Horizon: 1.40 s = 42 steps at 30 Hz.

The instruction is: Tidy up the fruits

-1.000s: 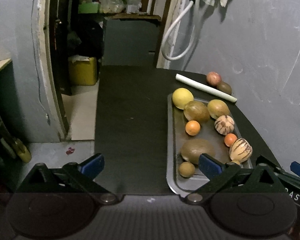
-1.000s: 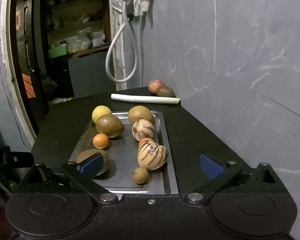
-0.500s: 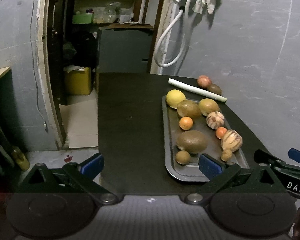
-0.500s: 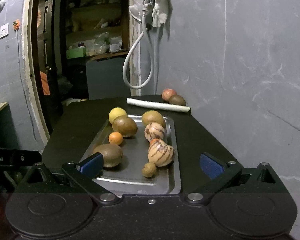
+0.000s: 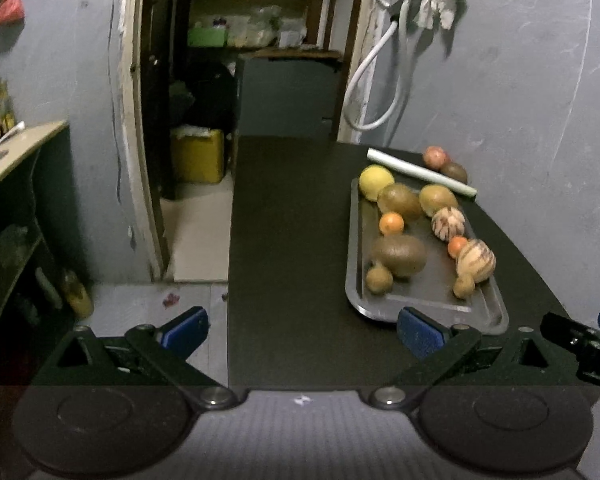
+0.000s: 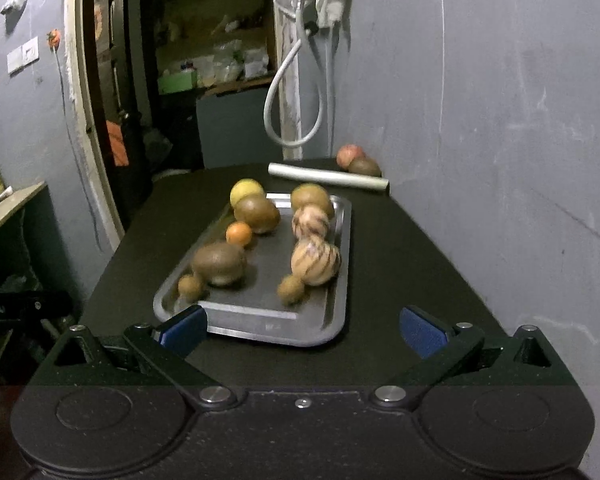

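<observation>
Metal tray [image 6: 260,330] of round, firm, roll-prone fruits [image 6: 315,261] lies just ahead of the right gripper [image 6: 302,330], jaws wide, empty; left gripper [image 5: 302,330] likewise; grasp across widest girth.

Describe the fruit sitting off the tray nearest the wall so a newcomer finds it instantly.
Start at the metal tray on the black table, then look past its far end to the white tube lying across the tabletop. Behind the tube, in the corner by the grey wall, two fruits touch: the pinkish-red fruit is the only red one, its neighbour a dull brown fruit.
</observation>
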Motion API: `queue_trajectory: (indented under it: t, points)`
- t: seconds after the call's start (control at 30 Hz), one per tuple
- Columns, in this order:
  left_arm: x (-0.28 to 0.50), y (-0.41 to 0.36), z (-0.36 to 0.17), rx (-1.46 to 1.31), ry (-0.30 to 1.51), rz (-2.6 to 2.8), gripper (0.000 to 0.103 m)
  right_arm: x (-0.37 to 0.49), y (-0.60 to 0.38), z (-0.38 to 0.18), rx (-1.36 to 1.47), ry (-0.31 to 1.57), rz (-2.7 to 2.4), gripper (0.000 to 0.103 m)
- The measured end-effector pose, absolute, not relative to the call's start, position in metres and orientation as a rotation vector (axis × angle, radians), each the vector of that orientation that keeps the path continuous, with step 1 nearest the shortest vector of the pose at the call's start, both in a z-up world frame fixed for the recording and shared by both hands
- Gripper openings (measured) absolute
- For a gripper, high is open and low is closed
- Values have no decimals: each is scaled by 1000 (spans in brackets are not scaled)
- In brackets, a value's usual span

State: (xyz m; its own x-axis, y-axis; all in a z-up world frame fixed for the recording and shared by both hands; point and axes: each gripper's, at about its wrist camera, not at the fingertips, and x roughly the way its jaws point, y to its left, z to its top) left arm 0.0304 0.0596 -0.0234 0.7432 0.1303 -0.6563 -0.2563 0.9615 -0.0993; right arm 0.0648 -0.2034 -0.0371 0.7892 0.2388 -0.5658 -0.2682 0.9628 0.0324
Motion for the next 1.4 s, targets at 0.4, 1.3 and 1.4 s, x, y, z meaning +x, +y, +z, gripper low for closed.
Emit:
queue_trajectory:
  t: [0.4,1.3,1.4]
  points:
    - [-4,41,-23,-154,772,220,102,44,-215,-44,-83,695,325,102]
    - [-20,43,-22,-195,844,233,102,40,-217,-43,-33,709,347,102]
    - [-22,44,-22,-212,843,231,102,38,-214,-42,-35,709,358,102]
